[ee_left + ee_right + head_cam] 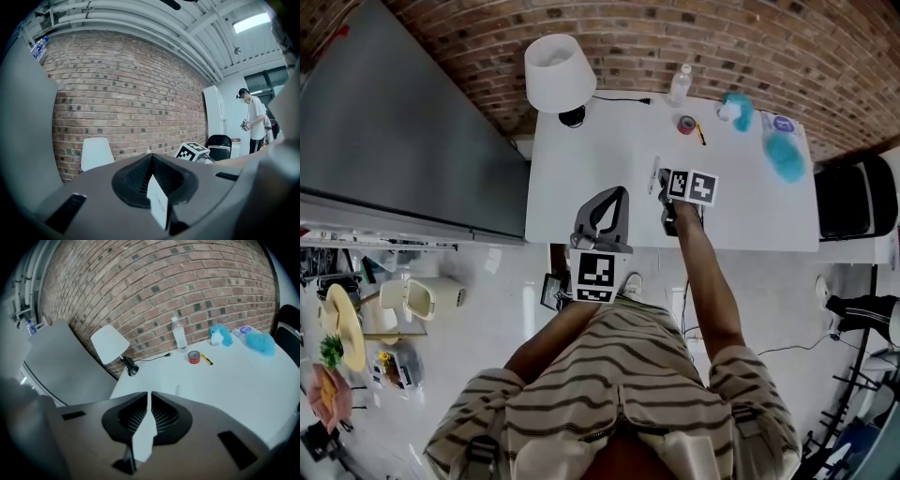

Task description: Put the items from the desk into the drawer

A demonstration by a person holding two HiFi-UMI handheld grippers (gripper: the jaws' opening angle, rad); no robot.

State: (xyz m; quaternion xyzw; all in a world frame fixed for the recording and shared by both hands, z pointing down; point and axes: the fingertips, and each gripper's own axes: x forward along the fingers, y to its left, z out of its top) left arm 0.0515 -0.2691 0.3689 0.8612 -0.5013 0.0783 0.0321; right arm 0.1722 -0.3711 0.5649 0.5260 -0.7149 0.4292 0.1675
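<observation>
"Fingers [133, 176] on the left gripper [151, 158]: how do they sit?"

"Pressed together, with nothing between them. I hold that gripper at the near edge of the desk [581, 178], in front of my striped shirt [619, 375], aimed at the brick wall [131, 93]. Past its tips I see the white lamp [96, 152], a black chair [219, 142] and a person [255, 119] standing far off to the right."

"And the right gripper [149, 395]?"

"Closed too, down to a thin slit, and empty. My arm reaches out over the desk's front half. Just ahead of the tips lies a small pale stick-shaped item [177, 389] flat on the white top. I cannot tell what it is."

"Where are the things to put away?"

"All on the desk, toward the back by the wall. A water bottle [179, 335] stands upright. In front of it is a red tape roll [193, 356], with a yellow pen [206, 359] just beside it. Teal fluffy bundles [220, 333] lie further toward the right end. The lamp stands at the back left corner, its black cord [152, 357] trailing along the wall."
</observation>
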